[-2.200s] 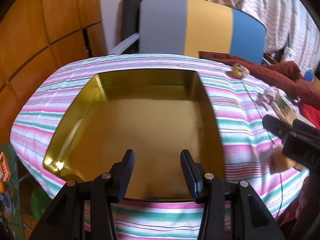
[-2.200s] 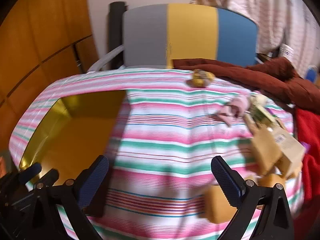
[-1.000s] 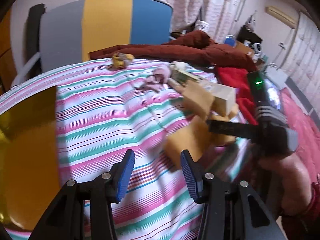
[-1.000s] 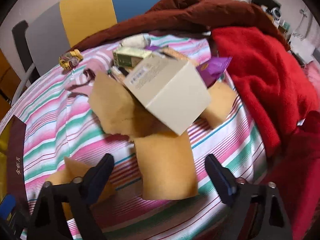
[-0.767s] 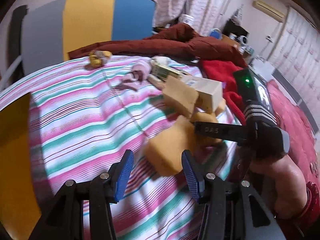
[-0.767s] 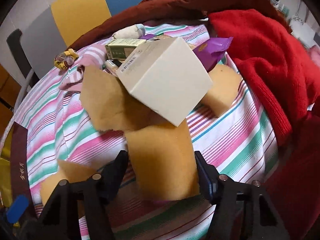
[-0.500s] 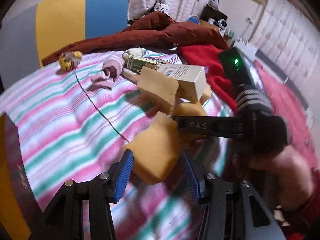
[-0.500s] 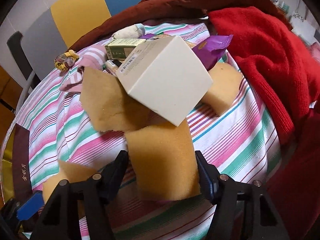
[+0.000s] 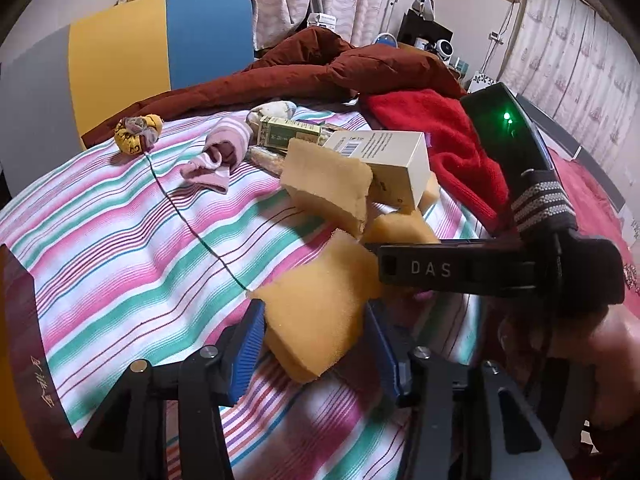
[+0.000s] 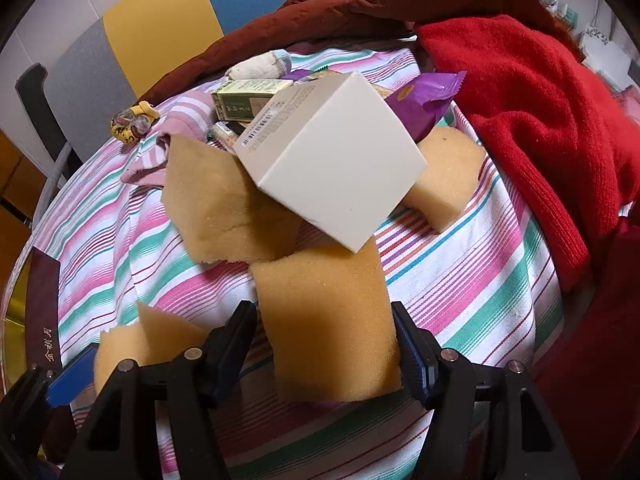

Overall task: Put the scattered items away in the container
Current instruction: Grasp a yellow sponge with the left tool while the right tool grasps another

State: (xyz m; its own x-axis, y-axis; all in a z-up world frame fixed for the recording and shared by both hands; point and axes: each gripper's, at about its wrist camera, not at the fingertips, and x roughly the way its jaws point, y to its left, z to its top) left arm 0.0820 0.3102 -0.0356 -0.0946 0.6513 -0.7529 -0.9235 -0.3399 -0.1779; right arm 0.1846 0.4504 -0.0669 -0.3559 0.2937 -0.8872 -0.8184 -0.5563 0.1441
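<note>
Several yellow sponge blocks lie in a pile on the striped cloth. In the left wrist view my left gripper (image 9: 316,344) has its blue pads against both sides of a small sponge piece (image 9: 316,308), and its jaws are closing. My right gripper (image 10: 324,340) is shut on a larger sponge block (image 10: 324,320) that sits under a white box (image 10: 336,160). The right gripper's black body (image 9: 460,270) crosses just behind the small piece. The gold container (image 10: 12,312) shows only as a sliver at the far left.
A green box (image 10: 244,100), purple wrapper (image 10: 424,100), pink sock (image 9: 220,156), white sock (image 9: 272,110) and yellow bundle (image 9: 136,132) lie behind the pile. A red blanket (image 10: 540,100) crowds the right side. A chair (image 9: 120,52) stands behind the table.
My left gripper swung right from over the gold container to the sponge pile and came round the small piece. My right gripper dropped onto the larger block and narrowed onto it.
</note>
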